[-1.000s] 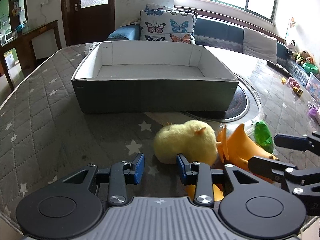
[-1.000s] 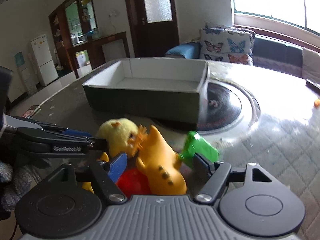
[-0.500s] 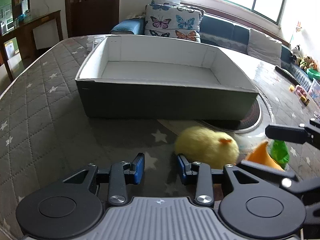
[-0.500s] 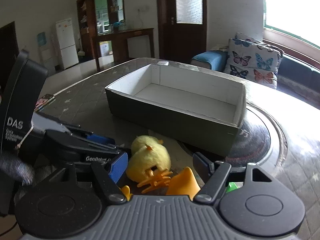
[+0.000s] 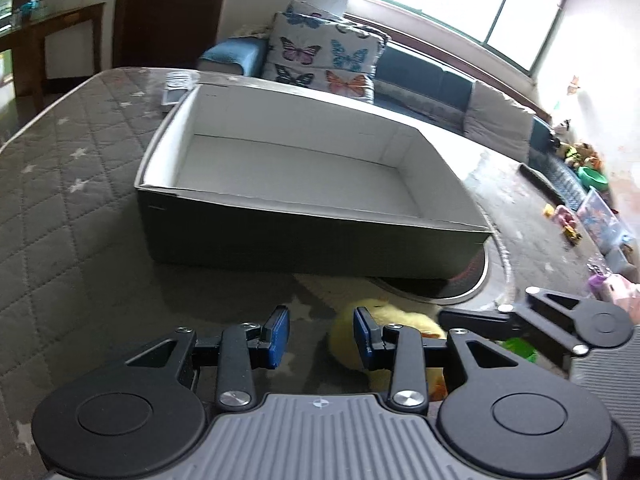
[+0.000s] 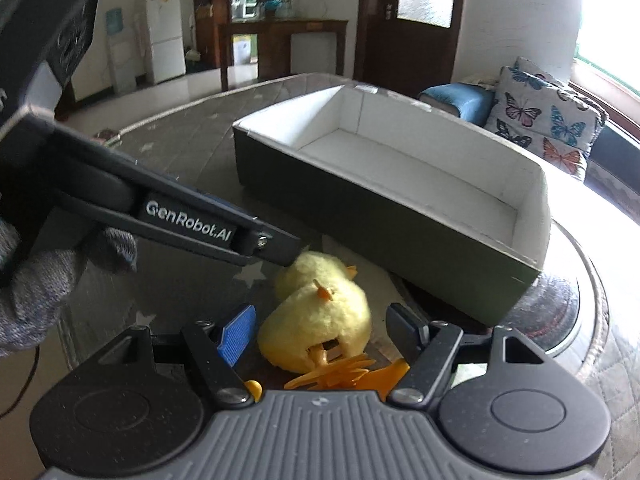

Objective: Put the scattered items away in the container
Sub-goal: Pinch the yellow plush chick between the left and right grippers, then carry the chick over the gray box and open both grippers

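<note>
Both tools gape, grasping nothing. Left tool (image 5: pixel 320 334) hangs over bare bench (image 5: pixel 72 208); right tool (image 6: pixel 320 326) straddles the chick (image 6: pixel 320 312), which lies just before the box's (image 6: pixel 384 216) near wall.

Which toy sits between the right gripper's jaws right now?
The fluffy yellow plush chick, lying on the table between the right gripper's open jaws. The orange plastic toy pokes out lower, by the gripper body.

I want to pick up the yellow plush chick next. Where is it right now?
In the right wrist view the plush chick lies on the table between the open right gripper fingers, just in front of the box.
</note>
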Tool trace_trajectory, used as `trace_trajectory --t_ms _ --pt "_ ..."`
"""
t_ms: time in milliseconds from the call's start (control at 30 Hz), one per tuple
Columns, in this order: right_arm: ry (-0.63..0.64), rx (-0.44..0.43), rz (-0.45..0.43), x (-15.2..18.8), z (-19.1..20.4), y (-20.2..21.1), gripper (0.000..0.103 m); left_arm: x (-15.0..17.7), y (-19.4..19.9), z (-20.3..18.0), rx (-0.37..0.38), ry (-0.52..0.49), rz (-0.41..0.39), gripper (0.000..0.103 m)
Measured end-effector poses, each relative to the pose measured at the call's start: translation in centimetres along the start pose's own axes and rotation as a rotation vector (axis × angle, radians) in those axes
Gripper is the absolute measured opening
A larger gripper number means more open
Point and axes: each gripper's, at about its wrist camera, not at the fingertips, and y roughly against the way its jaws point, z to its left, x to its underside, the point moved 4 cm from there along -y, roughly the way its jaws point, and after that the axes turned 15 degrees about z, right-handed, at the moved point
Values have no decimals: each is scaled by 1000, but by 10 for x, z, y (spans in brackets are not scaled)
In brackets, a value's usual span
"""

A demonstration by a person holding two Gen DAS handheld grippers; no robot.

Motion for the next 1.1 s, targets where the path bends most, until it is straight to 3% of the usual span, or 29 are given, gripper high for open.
trace_trajectory --t_ms 167,300,467,633,900,1100 --pt "35 28 19 0 8 -6 73 -2 -2 0 31 -11 9 39" --pt "36 26 12 0 10 -6 65 -2 -3 5 60 10 24 39" --pt "20 13 1 3 9 -4 64 1 -6 2 141 19 50 39" --pt "-5 -2 -16 4 0 -1 63 -1 -6 1 167 42 55 38" --pt "-6 -30 -86 8 1 19 63 -8 12 -2 224 50 15 38" --pt "-16 -4 -177 4 -3 42 63 -25 28 -11 251 33 -32 39"
